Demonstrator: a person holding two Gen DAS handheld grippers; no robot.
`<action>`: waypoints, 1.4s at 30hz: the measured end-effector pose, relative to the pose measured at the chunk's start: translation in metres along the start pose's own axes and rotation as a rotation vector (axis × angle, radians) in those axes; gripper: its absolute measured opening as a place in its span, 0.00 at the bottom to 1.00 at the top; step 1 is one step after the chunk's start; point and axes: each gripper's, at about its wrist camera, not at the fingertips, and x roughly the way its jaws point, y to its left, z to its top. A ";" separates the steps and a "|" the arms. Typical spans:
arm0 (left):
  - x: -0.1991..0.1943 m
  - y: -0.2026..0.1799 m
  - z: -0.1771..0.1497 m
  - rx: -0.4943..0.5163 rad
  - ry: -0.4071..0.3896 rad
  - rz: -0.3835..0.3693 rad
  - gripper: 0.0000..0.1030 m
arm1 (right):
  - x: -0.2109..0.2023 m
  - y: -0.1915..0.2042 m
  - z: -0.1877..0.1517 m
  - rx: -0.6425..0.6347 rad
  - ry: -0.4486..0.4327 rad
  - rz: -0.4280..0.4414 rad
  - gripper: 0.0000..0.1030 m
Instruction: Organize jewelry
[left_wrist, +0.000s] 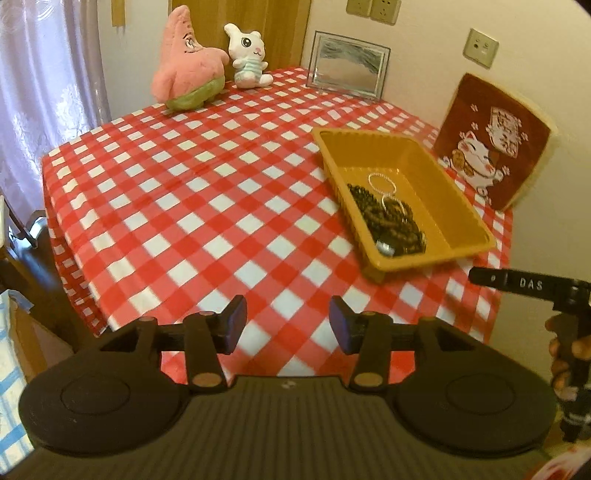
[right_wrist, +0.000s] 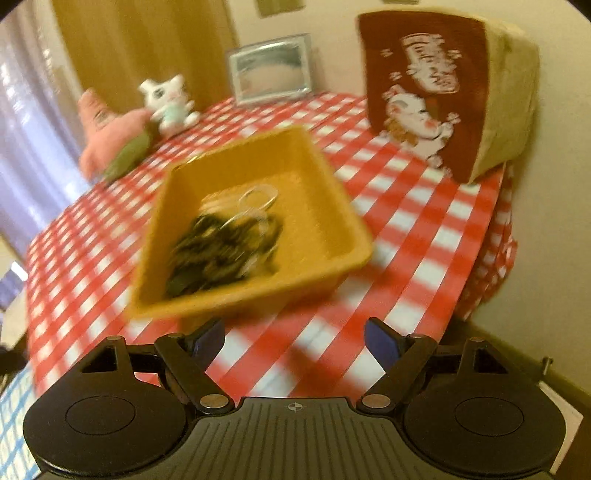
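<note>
Jewelry (left_wrist: 388, 218) sits heaped in the yellow tray (left_wrist: 424, 162), dark bead strands tangled with a couple of silvery rings, all of it in the tray's near-left corner. Start at the left claw (left_wrist: 288, 321): jaws spread wide, nothing between the blue pads, hovering over bare checked cloth short of the tray. Right claw (right_wrist: 294, 341), same story: released, empty, poised just off the tray's near rim, though that view is smeared with motion blur. Out from there, the beads look light, limp and prone to snagging one another, so I'd judge a pinch on one strand may drag its neighbours along; the thin rings look slippery and hard to nip flat, better taken where one stands proud of the pile. That tray looks like thin, light plastic that could skid if nudged. With everything gathered in the tray, this could be a sorted finish or a jumble waiting to be laid out; the pictures won't settle it. Room-wise, the worktop (left_wrist: 184, 192) is wide open to the left, the plush toys (left_wrist: 192, 62) and picture frame (left_wrist: 347, 62) stand well back, while the cat cushion (left_wrist: 495, 140) crowds the tray's far side and the worktop edge drops off just right of it.
</note>
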 end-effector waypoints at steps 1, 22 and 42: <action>-0.004 0.002 -0.003 0.008 0.002 -0.002 0.45 | -0.006 0.008 -0.006 -0.004 0.010 0.001 0.80; -0.087 0.042 -0.071 0.119 -0.014 -0.096 0.56 | -0.108 0.127 -0.098 -0.052 0.017 0.097 0.80; -0.109 0.039 -0.079 0.168 -0.046 -0.146 0.57 | -0.133 0.138 -0.114 -0.071 -0.011 0.049 0.80</action>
